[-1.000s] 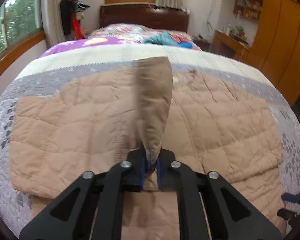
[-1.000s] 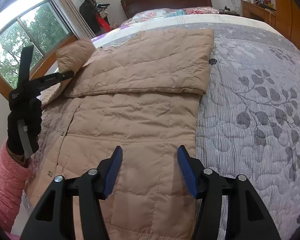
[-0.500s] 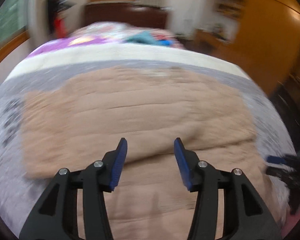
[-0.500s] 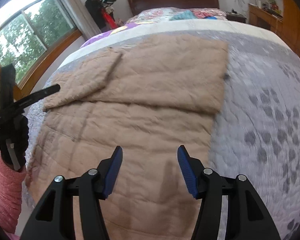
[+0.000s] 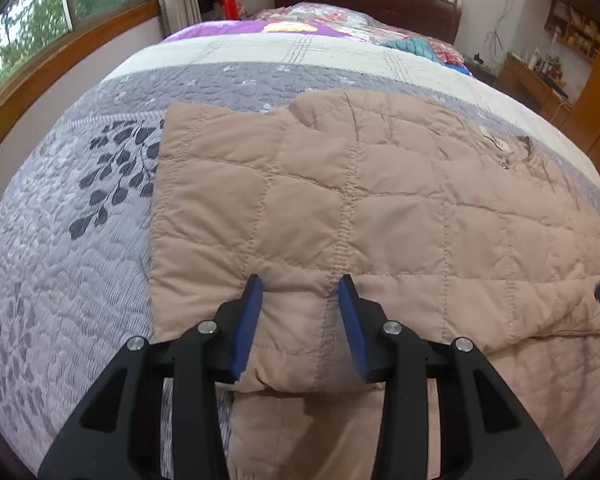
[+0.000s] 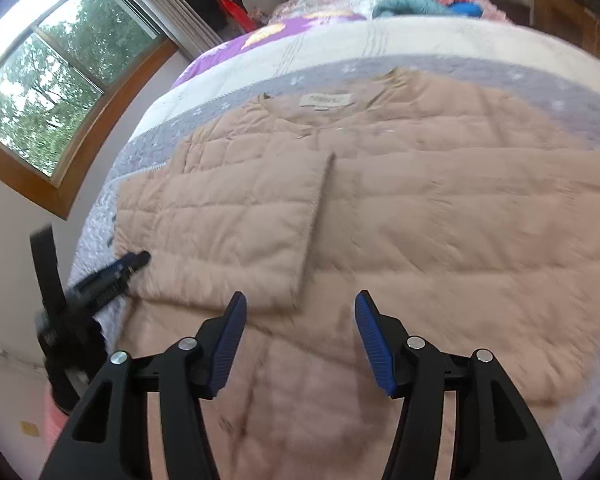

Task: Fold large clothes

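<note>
Left gripper (image 5: 299, 300): jaws part-way apart and closing. The near edge of the folded sleeve (image 5: 284, 216) lies between the blue pads, which do not appear to press on it yet; no grip confirmed.

Right gripper (image 6: 298, 316): jaws wide, nothing between them. It hangs above the lower front of the jacket (image 6: 440, 232), just beyond the corner of the folded sleeve. This view is motion-blurred, so contact with the cloth cannot be ruled out, but none is seen.

Task item: a tan quilted jacket lying flat on the grey patterned bedspread (image 5: 60, 260), collar and label (image 6: 327, 99) toward the headboard. One sleeve is laid across the chest as a rectangular panel. The hem runs off the near edge of both views.

Beyond: loose teal and blue clothing (image 6: 412, 2) by the pillows, well apart from the work. Window (image 6: 48, 92) to the left.

Risks, as judged:
- The left jaws may close on the sleeve layer alone, or on sleeve and body together. Either way a lift could drag the panel out of line and undo the fold.
- Puffy, slippery quilting may spring out of a shallow pinch near the edge.
- The hem hanging off the bed edge could pull the whole garment toward the person if one side is raised unevenly.
- The two grippers work close together; a crossing move could catch the sleeve corner
</note>
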Action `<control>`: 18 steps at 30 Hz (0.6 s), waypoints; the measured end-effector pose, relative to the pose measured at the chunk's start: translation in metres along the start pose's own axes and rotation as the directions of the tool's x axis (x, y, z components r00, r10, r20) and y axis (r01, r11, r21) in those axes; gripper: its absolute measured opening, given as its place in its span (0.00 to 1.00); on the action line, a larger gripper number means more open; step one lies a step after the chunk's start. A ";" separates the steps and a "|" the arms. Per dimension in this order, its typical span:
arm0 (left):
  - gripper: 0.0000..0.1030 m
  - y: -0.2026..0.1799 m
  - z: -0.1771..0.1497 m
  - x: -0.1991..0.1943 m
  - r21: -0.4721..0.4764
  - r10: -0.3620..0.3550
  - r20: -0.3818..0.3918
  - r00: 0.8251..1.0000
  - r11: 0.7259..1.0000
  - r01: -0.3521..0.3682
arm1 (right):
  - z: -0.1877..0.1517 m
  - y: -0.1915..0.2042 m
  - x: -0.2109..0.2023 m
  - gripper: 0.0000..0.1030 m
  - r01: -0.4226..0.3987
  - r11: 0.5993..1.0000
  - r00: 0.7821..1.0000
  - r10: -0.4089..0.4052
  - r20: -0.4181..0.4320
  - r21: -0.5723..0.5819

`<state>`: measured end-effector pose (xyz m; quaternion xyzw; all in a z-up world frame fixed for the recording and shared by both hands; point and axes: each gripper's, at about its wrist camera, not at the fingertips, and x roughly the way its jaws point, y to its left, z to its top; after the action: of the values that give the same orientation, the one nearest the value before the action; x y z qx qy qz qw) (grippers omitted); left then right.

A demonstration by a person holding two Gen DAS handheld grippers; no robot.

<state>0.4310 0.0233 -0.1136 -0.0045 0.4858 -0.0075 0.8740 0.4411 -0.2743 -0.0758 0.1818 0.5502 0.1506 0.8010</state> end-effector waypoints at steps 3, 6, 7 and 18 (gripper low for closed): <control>0.38 -0.002 -0.003 0.002 0.020 0.001 0.012 1.000 1.000 -0.001 | 0.011 0.004 0.027 0.41 -0.047 0.999 0.998 0.048 -0.044 0.022; 0.37 0.000 -0.001 0.002 0.016 -0.011 0.011 1.000 1.000 0.011 | 0.013 0.011 0.038 0.16 -0.026 1.000 0.998 0.026 -0.051 0.006; 0.37 0.002 0.001 -0.001 0.010 -0.027 0.011 1.000 1.000 0.027 | 0.011 0.013 0.035 0.12 -0.025 1.000 0.999 0.025 -0.045 0.000; 0.34 0.009 0.021 -0.046 -0.035 -0.112 0.111 0.988 0.993 0.116 | -0.011 -0.004 -0.072 0.09 0.065 0.997 0.984 -0.057 0.169 -0.047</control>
<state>0.4243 0.0332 -0.0638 -0.0509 0.4365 -0.0472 0.8970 0.4058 -0.3082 -0.0219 0.1560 0.4821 0.1245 0.8531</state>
